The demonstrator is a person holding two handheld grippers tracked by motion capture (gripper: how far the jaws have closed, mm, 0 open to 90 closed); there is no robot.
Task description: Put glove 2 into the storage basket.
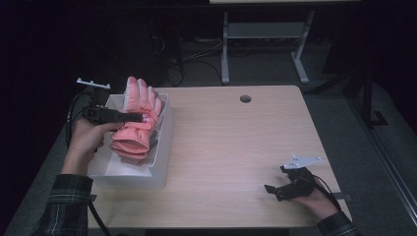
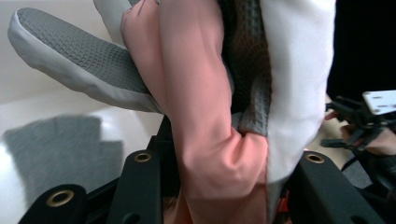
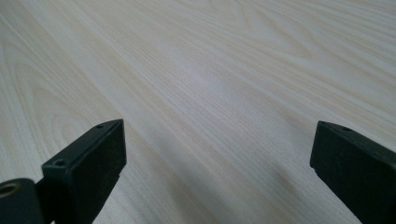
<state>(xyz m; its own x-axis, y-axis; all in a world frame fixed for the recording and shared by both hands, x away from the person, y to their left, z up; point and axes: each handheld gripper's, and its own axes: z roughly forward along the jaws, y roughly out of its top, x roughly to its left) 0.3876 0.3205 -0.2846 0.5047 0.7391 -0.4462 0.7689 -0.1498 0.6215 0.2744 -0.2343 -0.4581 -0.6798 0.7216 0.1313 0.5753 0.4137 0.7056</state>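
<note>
Gloves: one pink [image 1: 137, 123], one grey [image 2: 56, 149], one bin [image 1: 164, 142].

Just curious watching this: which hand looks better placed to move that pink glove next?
Probably the left. The left gripper is shut on the pink glove over the white bin; the right gripper rests open, far across the table.

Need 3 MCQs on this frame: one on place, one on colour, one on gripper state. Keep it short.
1. Where is the pink glove?
A. over the white bin at the table's left
B. by the table's grommet hole
C. on the floor

2. What colour is the glove's palm fabric?
A. blue
B. grey
C. yellow

3. How is the right gripper?
A. shut on the glove
B. shut on a cable
C. open over bare table

Key: 1 A, the high view shows the left gripper holding it above the bin. 2 B, the left gripper view shows grey textured fabric. 3 C, its jaws stand wide apart with only wood between.
</note>
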